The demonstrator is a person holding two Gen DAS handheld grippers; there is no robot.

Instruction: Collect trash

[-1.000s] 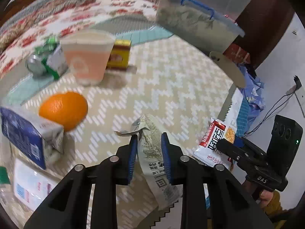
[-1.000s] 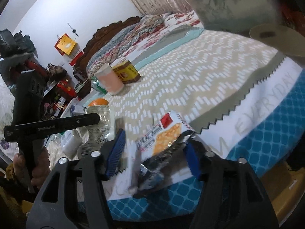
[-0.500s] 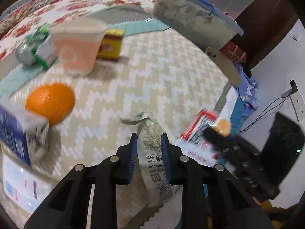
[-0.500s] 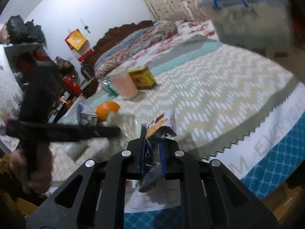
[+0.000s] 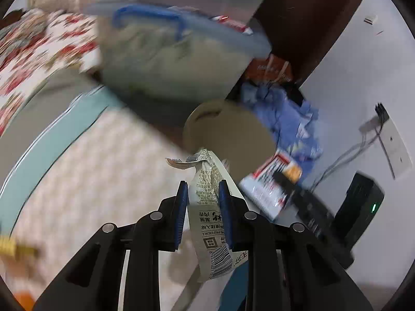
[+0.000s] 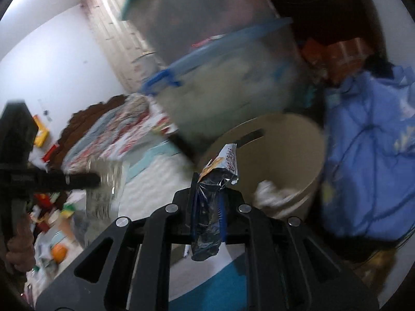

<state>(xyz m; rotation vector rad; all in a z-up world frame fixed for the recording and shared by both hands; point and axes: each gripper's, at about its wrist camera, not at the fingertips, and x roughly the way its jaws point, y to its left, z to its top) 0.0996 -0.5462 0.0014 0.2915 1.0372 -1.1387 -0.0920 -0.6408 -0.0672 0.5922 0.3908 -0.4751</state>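
My left gripper (image 5: 201,190) is shut on a pale printed wrapper (image 5: 211,207), held in the air at the bed's edge. My right gripper (image 6: 208,189) is shut on a foil snack wrapper (image 6: 216,178), whose red, white and orange face shows in the left wrist view (image 5: 272,184). A beige bin (image 6: 288,153) stands just ahead of the right gripper, with white crumpled paper (image 6: 269,194) inside. The bin also shows in the left wrist view (image 5: 233,132), just beyond the pale wrapper. The left gripper holding its wrapper (image 6: 103,189) shows blurred at the left of the right wrist view.
A big clear storage box with a blue handle (image 5: 166,51) sits on the bed behind the bin. Blue cloth (image 6: 371,160) is piled right of the bin. An orange (image 6: 59,252) and other items lie on the zigzag bedspread (image 5: 103,171). A wall socket with cables (image 5: 381,127) is at right.
Both grippers have swung right, away from the bedspread toward the beige bin, carrying their wrappers. The right gripper closed on the snack wrapper a second ago and lifted it.
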